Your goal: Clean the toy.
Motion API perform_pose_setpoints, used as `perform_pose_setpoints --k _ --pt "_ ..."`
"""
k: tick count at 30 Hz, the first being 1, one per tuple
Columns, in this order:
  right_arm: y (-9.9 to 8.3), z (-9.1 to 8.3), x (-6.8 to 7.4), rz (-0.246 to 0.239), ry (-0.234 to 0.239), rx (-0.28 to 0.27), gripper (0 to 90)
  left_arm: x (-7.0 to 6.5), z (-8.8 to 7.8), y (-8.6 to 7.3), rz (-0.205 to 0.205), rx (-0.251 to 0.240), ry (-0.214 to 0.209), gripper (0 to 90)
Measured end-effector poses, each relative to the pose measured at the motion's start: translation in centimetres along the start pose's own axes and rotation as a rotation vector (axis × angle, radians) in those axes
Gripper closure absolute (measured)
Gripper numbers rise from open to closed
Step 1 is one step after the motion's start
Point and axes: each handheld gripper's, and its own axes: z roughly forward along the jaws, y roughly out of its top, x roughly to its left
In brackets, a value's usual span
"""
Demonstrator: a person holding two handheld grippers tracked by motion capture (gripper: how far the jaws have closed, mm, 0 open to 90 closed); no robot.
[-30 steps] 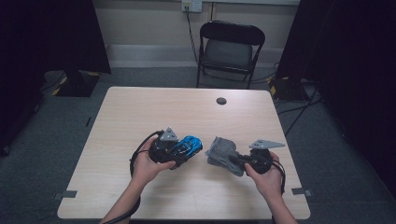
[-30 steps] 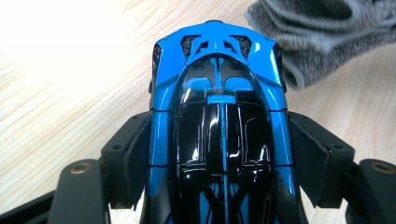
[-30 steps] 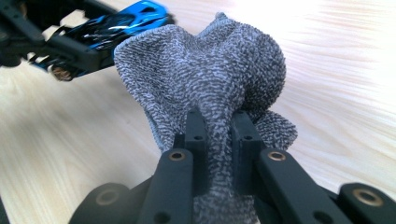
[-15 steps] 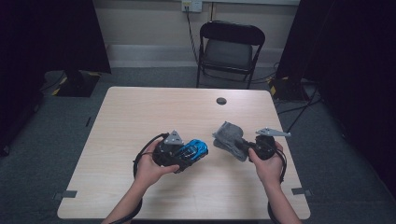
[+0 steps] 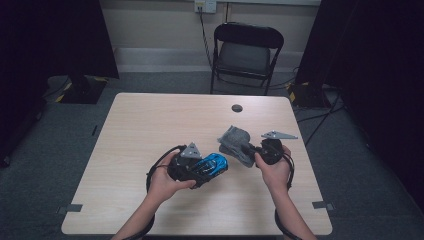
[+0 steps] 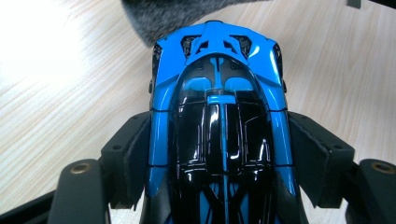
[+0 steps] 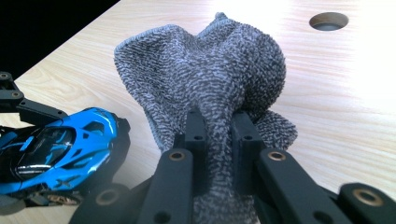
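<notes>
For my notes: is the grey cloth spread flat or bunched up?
Bunched up: the grey cloth stands in crumpled folds, pinched between the right gripper jaws.

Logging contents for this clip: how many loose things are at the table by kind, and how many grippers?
Toy cars: 1, the blue toy car, clamped in the left gripper.
Cloths: 1, the grey cloth, pinched in the right gripper.
Handheld grippers: 2.
Total: 4.

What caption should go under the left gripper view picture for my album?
The left gripper jaws hug a shiny blue toy car, with a grey cloth just ahead on the wooden table.
</notes>
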Motion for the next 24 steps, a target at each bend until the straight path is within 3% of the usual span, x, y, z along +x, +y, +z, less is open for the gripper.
perform_pose_setpoints --k 24 --pt "-0.1 1.6 2.1 -0.062 0.106 0.052 80.2 0.5 -0.2 -0.2 -0.008 0.001 0.011 28.4"
